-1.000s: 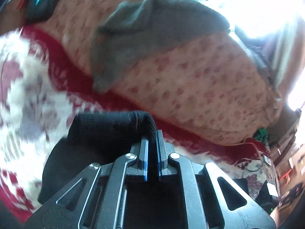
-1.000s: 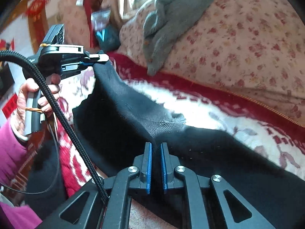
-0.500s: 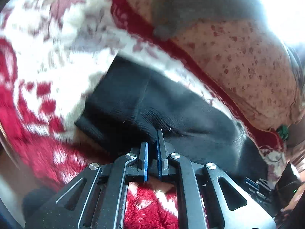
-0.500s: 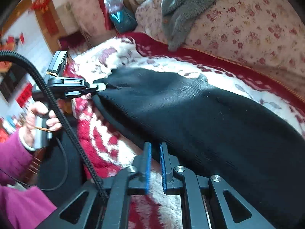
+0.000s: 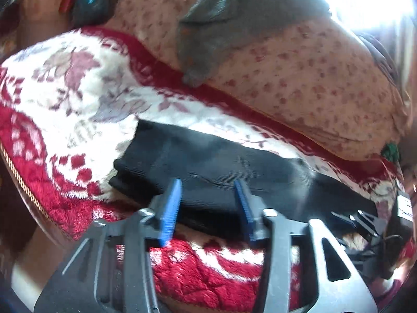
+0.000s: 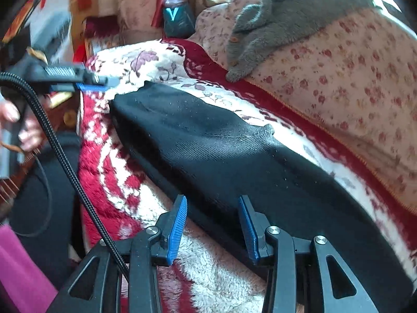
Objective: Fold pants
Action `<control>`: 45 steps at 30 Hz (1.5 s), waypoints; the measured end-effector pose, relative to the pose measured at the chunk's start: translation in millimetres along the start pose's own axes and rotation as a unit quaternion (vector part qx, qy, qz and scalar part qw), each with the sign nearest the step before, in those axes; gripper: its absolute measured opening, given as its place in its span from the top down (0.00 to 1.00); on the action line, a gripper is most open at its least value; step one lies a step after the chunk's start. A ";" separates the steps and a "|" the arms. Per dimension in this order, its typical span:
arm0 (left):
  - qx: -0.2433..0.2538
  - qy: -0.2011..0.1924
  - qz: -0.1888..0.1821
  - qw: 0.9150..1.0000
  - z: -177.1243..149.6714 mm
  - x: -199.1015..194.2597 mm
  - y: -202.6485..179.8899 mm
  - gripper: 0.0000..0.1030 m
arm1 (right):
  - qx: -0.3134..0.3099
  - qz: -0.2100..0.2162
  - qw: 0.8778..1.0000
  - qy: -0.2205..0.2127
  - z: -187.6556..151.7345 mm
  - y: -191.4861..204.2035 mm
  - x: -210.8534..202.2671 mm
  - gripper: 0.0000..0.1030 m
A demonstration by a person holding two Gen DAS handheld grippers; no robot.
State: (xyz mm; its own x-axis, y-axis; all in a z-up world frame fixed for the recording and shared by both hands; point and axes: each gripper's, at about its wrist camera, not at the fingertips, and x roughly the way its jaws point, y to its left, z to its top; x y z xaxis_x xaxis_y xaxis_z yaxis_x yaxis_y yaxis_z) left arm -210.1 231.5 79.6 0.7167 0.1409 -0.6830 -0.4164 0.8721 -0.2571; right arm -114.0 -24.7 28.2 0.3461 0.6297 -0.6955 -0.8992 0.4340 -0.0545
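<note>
Black knit pants [image 6: 234, 156] lie folded lengthwise across the red-and-white fleece blanket [image 6: 109, 180], in front of the floral quilt [image 6: 351, 73] with a grey garment [image 6: 292, 18] draped over it. My left gripper [image 5: 208, 203] is opening — its blue pads [image 5: 170, 208] stand apart at the near edge of the cloth, gripping nothing. My right gripper [image 6: 213, 224] is opening too, jaws spread over the pants' near edge, pressing on nothing. A hand [image 6: 26, 127] shows at far left.
</note>
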 end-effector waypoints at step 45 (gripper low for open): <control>-0.116 0.083 -0.110 0.984 -7.8 44.1 -24.0 0.91 | 0.003 0.028 0.999 -0.028 11.6 -14.6 -12.2 0.93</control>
State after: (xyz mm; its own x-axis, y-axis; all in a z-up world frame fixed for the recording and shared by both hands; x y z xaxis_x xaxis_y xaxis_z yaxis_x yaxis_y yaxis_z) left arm -172.8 213.1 50.3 0.7111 -0.1345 -0.6901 -0.3911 0.7400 -0.5472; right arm -102.0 -31.2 45.8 0.3104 0.6875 -0.6565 -0.9160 0.4010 -0.0132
